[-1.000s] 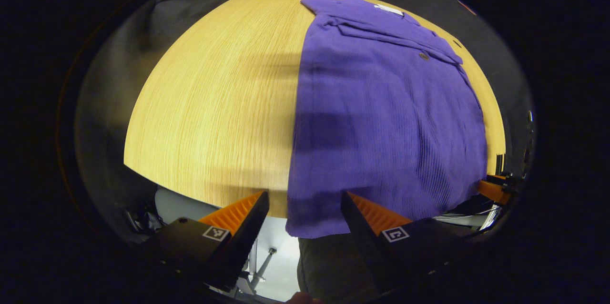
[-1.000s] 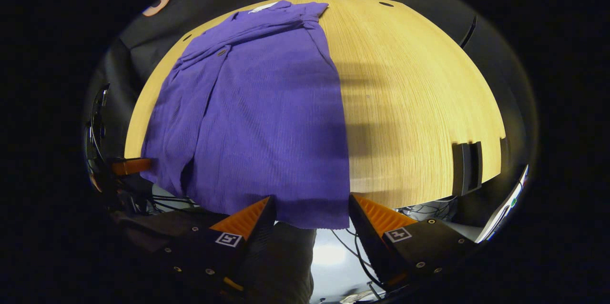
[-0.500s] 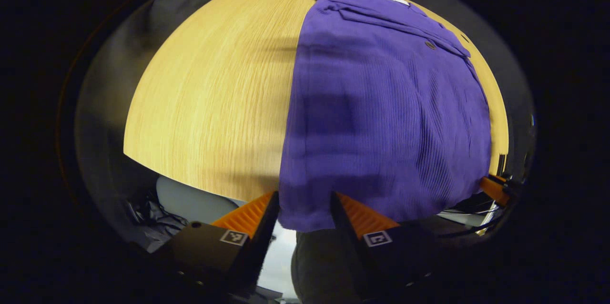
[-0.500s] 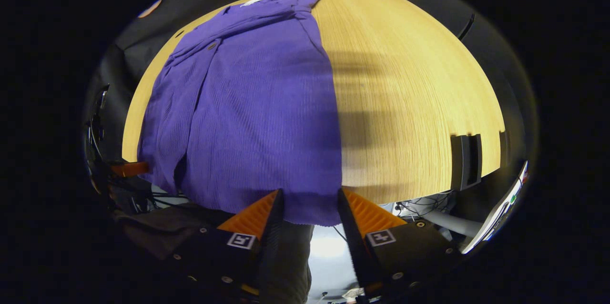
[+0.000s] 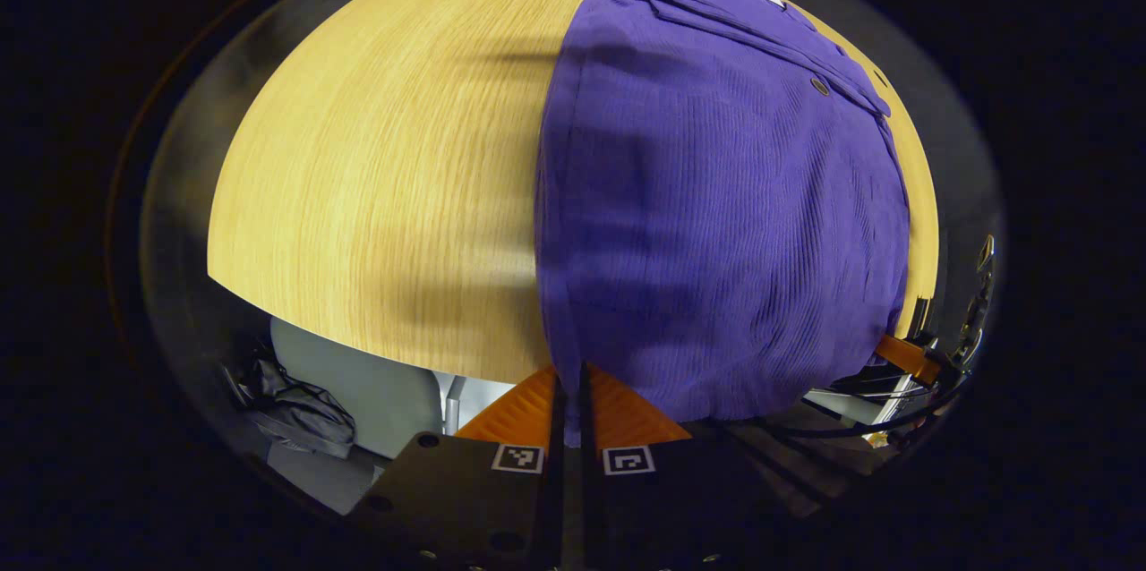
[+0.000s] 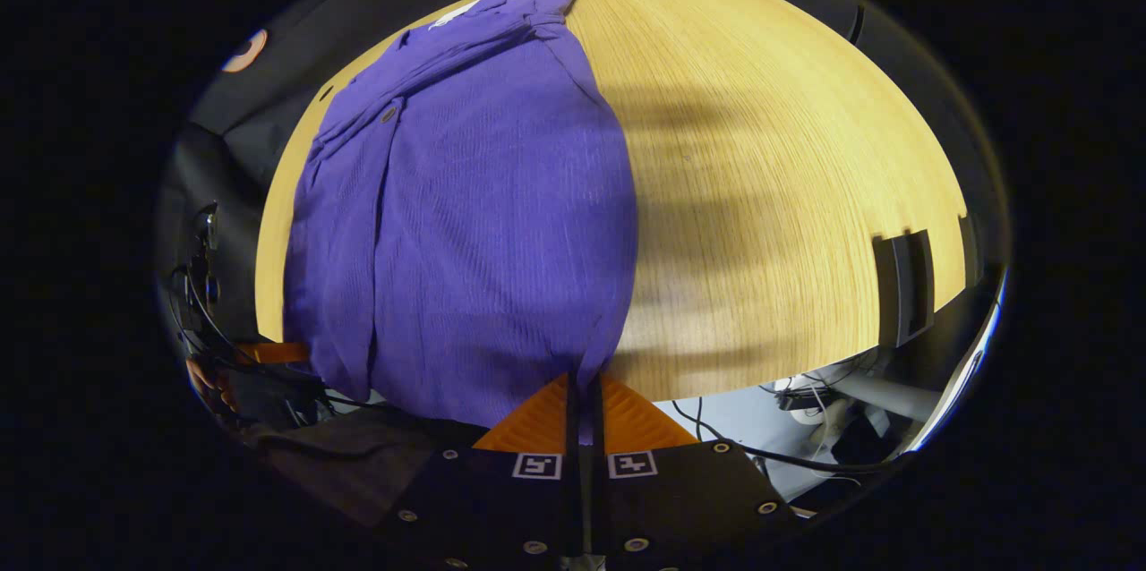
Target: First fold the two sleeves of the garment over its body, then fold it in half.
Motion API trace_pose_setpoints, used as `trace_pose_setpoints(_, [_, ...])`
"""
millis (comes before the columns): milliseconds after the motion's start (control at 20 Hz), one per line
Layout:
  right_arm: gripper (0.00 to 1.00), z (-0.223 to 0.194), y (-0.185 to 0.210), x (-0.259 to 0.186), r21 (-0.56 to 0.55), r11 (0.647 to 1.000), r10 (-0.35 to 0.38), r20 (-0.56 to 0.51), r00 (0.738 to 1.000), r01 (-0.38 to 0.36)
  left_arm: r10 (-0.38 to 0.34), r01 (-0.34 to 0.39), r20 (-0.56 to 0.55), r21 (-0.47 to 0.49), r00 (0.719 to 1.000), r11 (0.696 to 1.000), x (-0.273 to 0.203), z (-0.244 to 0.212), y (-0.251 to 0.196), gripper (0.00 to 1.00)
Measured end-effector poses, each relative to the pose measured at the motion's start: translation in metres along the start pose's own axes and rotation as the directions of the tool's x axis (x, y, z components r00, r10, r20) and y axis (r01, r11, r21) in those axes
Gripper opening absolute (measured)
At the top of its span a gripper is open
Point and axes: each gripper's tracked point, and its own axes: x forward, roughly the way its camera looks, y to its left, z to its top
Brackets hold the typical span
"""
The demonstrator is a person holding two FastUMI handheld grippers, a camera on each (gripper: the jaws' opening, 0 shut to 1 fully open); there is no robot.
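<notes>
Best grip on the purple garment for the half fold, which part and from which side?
Take the hem's two near corners, coming in from the table's near edge. The purple garment lies flat with sleeves folded in and its hem overhanging the wooden table, so fingers can close above and below the cloth. The left gripper and right gripper are pinched there.

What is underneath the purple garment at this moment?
The purple garment lies on the wooden table, its near hem overhanging the edge, where the left gripper and right gripper pinch it. Anything beneath the cloth is hidden.
</notes>
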Motion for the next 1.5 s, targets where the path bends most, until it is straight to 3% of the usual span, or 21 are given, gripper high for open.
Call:
trace_pose_setpoints(250, [0.04,0.031,0.020,-0.020,-0.005,0.999,0.040,0.063,0.997,-0.040,-0.054,0.054,0.047,0.007,0.997,0.999,-0.027,0.023,-0.007,0.10])
trace_pose_setpoints(700, [0.04,0.105,0.059,-0.066,-0.025,0.993,0.115,0.221,0.968,-0.112,-0.078,0.047,0.174,0.177,0.982,0.983,-0.085,0.085,-0.021,0.10])
trace_pose_setpoints(1150, [0.04,0.130,0.082,-0.085,0.049,0.986,0.139,0.306,0.942,-0.162,-0.126,0.056,0.206,0.314,0.970,0.948,-0.109,0.130,-0.028,0.10])
trace_pose_setpoints(1350, [0.04,0.147,0.094,-0.100,0.090,0.984,0.114,0.358,0.927,-0.156,-0.187,0.101,0.199,0.376,0.962,0.921,-0.119,0.143,-0.033,0.10])
trace_pose_setpoints(1500, [0.04,0.157,0.098,-0.110,0.107,0.989,0.049,0.394,0.918,-0.098,-0.256,0.159,0.188,0.418,0.948,0.895,-0.132,0.160,-0.042,0.10])
